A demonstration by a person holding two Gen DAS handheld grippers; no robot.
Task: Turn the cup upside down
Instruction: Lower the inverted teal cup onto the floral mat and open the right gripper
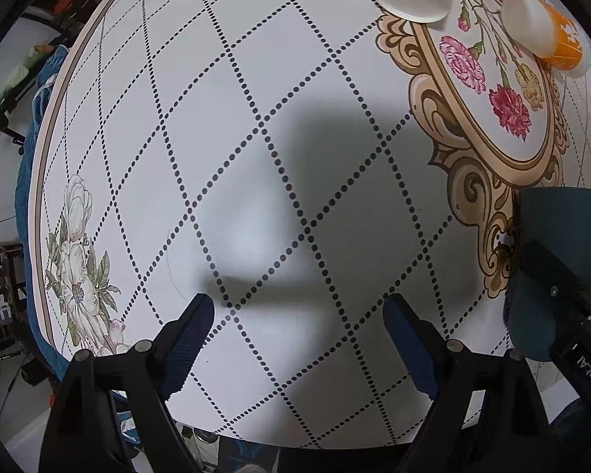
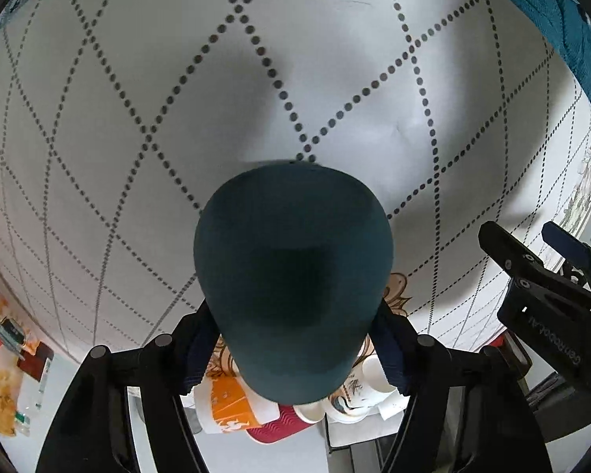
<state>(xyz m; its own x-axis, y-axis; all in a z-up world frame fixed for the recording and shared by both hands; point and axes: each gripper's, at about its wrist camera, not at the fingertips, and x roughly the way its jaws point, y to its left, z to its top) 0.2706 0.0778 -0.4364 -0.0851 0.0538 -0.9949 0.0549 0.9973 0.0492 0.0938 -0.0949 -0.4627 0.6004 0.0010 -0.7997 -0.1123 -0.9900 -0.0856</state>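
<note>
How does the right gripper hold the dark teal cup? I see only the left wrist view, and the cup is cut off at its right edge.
Observer: In the right wrist view, the right gripper clamps the dark teal cup between both pads, near its narrower end.
Operator: Does the opening of the cup show there?
Observer: No, only its outer wall shows. The wider end points away from the camera, toward the table.

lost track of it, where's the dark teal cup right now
The dark teal cup is clamped in the right gripper above the table, at the left wrist view's right edge, near the ornate floral medallion.
</note>
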